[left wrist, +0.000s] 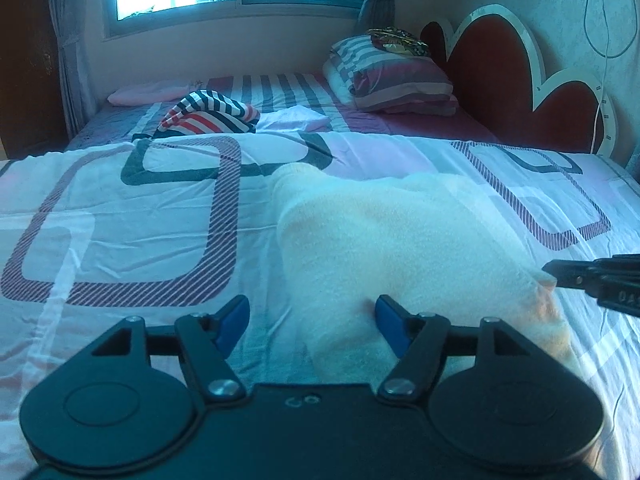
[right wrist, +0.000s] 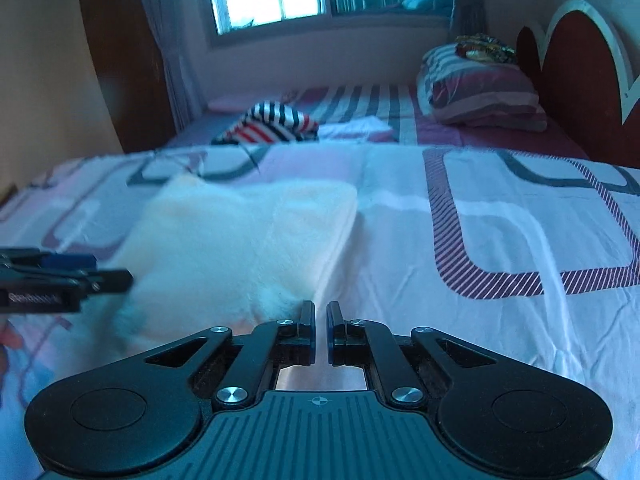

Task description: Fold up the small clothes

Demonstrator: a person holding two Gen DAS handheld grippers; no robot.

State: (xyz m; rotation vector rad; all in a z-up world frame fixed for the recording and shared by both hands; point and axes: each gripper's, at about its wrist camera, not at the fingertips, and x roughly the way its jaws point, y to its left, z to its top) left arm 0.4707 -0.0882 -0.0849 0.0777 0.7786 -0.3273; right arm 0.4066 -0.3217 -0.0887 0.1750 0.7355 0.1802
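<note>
White garment on bed, left hand-held gripper straddling its near edge

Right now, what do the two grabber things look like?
Both grippers are black plastic with silver screws. Each has two round discs at the base and thin linked arms leading to blue finger pads. The left gripper body is smooth; the right gripper has a ribbed top with a small crosshair mark.

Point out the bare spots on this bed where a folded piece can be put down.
Free: the sheet left of the white fluffy cloth, and the sheet right of it toward the headboard. Crowded: the far strip, holding the striped garment, a white folded piece and pillows.
</note>
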